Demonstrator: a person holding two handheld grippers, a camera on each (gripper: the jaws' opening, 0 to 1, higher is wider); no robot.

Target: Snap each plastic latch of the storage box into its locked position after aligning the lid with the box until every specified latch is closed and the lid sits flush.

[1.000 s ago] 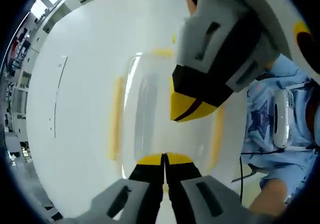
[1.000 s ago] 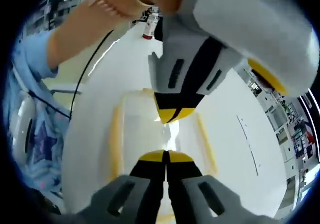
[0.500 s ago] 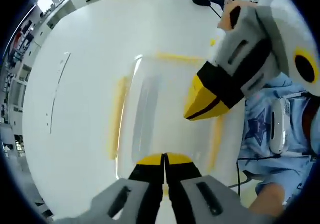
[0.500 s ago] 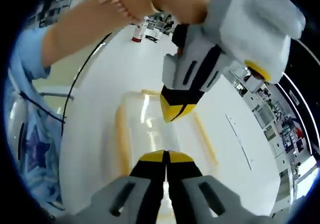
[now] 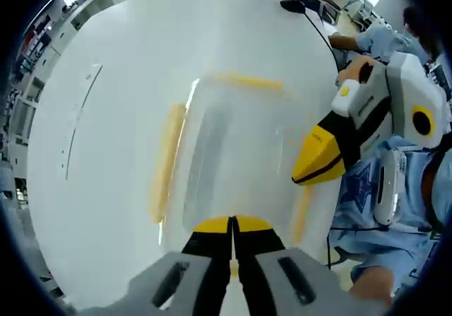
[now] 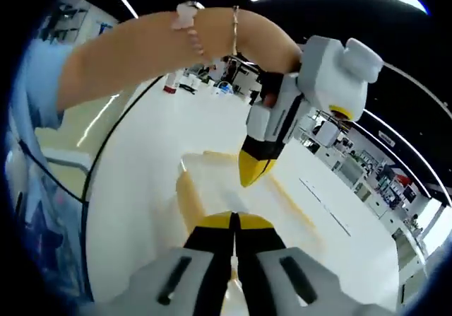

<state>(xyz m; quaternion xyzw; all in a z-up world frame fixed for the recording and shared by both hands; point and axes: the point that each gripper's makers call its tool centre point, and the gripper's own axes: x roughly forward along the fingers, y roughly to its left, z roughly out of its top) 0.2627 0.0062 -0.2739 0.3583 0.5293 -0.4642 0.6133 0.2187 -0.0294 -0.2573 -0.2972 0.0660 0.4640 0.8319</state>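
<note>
The left gripper (image 5: 232, 225), jaws pressed together and holding nothing, hung above the near end of the clear storage box (image 5: 226, 143) with yellow latches (image 5: 167, 160) on the white table (image 5: 106, 61). The right gripper (image 5: 318, 162), also closed and empty, hovered over the box's right edge. Bare tabletop lay open left and far of the box.
</note>
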